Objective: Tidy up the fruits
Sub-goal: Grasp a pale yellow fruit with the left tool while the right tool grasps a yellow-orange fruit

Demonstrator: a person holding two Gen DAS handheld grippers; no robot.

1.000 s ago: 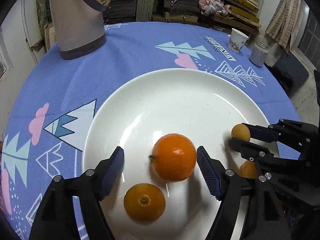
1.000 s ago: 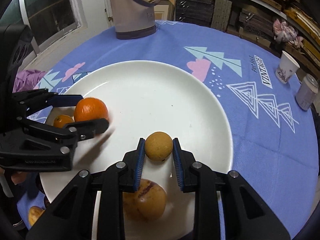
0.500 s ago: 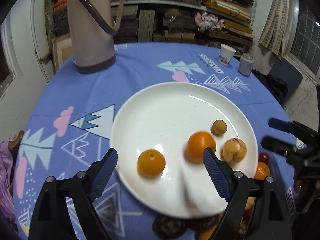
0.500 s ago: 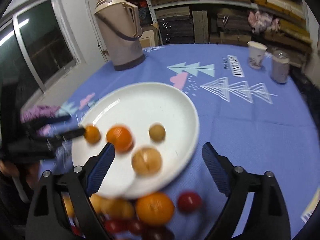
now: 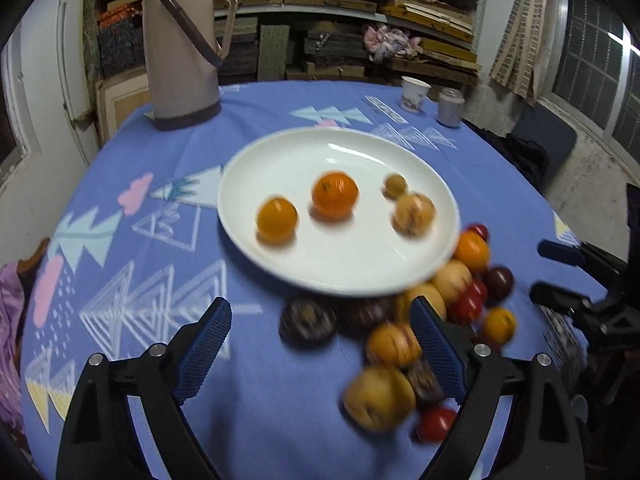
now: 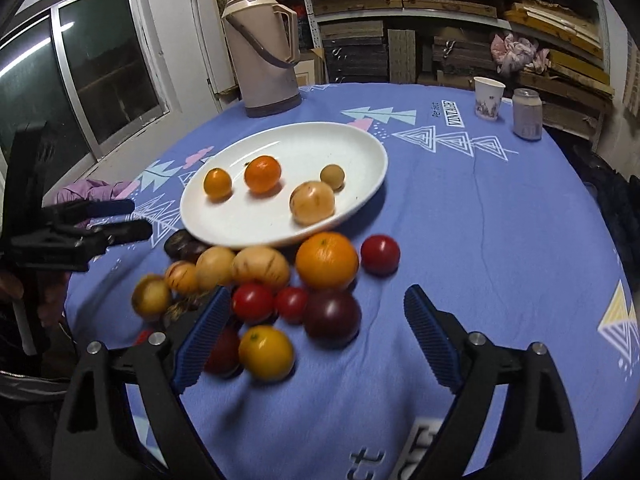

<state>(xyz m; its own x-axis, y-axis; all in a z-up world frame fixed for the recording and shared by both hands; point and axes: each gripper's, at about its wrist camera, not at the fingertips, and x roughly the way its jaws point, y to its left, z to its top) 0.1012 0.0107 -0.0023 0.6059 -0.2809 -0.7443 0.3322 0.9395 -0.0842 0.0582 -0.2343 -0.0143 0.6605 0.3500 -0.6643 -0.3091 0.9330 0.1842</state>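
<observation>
Right gripper (image 6: 316, 336): jaws stand wide apart, nothing pressed between the pads. Its left finger (image 6: 202, 338) covers part of a dark fruit and some blurred brown matter that cannot be identified. Left gripper (image 5: 320, 354): jaws are opening, the last number only just higher; no pad touches fruit, though the right finger (image 5: 436, 354) overlaps the pile in that view.

The loose pile (image 6: 276, 292) lies on the blue cloth (image 6: 460, 240) just in front of the plate. Legible in it: a large orange (image 6: 327, 260), red tomatoes (image 6: 380, 255), a dark plum (image 6: 332, 314), a small yellow-orange citrus (image 6: 266, 352), several tan striped fruits (image 6: 260, 266). In the left view the same pile is smeared by motion and the kinds are hard to separate; a dark round item (image 5: 307, 319) near the plate rim stays unidentifiable.

The plate (image 6: 352, 148) holds four fruits, all apart from one another or nearly so: a small orange (image 6: 217, 182), a bigger orange (image 6: 262, 173), a tan fruit (image 6: 312, 202) and a small brownish ball (image 6: 332, 176) just beside it.

At the far edge stand a thermos (image 6: 264, 44), a paper cup (image 6: 489, 98) and a can (image 6: 527, 113). Shelving behind is dim. A person's hand at the left frame edge is mostly cut off.
</observation>
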